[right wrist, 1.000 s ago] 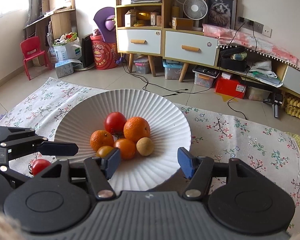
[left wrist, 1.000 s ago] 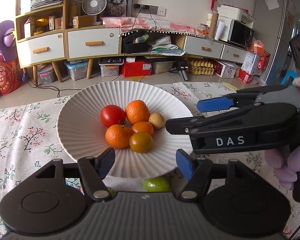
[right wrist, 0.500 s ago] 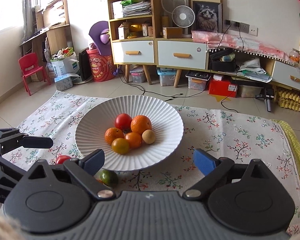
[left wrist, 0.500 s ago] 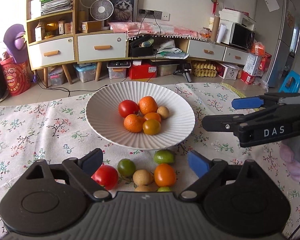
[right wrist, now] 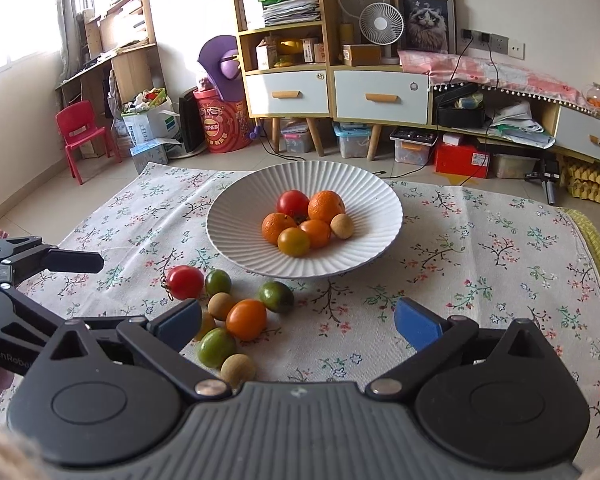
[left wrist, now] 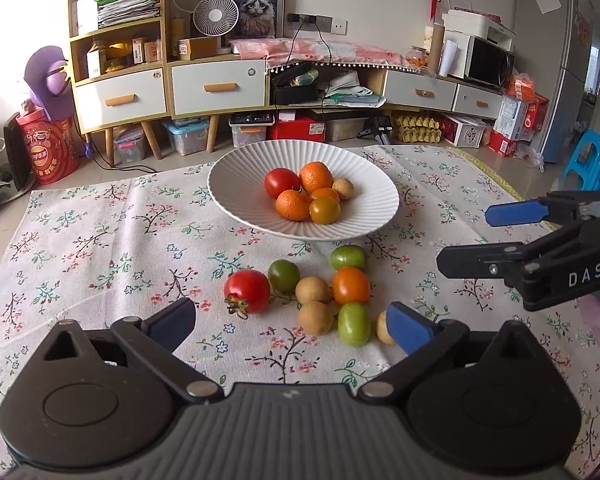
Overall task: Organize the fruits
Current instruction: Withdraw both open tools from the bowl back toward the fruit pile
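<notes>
Here, a floral cloth (left wrist: 100,248) covers the floor before far cabinets (left wrist: 172,84); the left gripper (left wrist: 292,324) and right gripper (right wrist: 298,318) have just been opening and gape wide, empty.

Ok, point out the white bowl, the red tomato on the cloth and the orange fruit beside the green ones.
white bowl (left wrist: 236,184), left wrist view, bare inner wall.
red tomato (left wrist: 247,291), left wrist view, its middle.
orange fruit (right wrist: 246,319), right wrist view, its middle.

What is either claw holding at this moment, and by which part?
Nothing. The left claw and right claw both stand open and empty, their jaws having just been opening. The loose fruit lies on the cloth.
</notes>
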Tool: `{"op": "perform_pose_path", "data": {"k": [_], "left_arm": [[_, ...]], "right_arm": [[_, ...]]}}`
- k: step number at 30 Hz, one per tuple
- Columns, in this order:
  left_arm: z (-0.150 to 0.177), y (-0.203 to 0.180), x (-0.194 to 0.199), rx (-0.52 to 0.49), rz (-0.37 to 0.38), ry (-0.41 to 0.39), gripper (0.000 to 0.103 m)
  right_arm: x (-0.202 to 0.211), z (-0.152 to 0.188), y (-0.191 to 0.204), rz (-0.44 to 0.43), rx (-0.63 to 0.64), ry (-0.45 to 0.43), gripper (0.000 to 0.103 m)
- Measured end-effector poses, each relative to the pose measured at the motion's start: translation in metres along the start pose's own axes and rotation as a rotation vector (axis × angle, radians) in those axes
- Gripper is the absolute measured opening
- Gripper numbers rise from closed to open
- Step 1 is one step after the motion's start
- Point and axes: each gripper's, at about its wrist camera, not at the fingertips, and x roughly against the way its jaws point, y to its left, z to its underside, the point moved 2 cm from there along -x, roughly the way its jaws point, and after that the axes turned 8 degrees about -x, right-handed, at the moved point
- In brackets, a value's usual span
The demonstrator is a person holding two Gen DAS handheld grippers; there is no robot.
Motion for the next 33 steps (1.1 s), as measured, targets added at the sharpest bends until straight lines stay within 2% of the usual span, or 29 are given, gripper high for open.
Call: {"op": "perform_pose_path", "data": {"k": [10, 17, 24, 31, 33], "left_arm": [[0.032, 0.013, -0.004, 0.034, -0.033, 0.045, 0.097], [0.044, 0.016, -0.015, 0.002, -0.074, 0.072, 0.097], [0.050, 0.023, -0.036, -0.003, -0.123, 0.065, 0.097], [0.044, 0.029, -0.049, 0.028, -0.107, 0.007, 0.098], [0.040, 0.029, -0.052, 0.027, -0.107, 0.001, 0.097]], "right_arm": [[-0.004, 0.032, 0.002, 0.032, 0.020, 0.030, 0.103], [-0.012, 0.050, 0.006, 0.045, 0.055, 0.079, 0.103], [-0.017, 0.059, 0.015, 0.027, 0.078, 0.106, 0.101], [-0.026, 0.068, 0.021, 0.023, 0.101, 0.117, 0.097], [-0.027, 0.067, 0.021, 0.020, 0.106, 0.108, 0.092]]}}
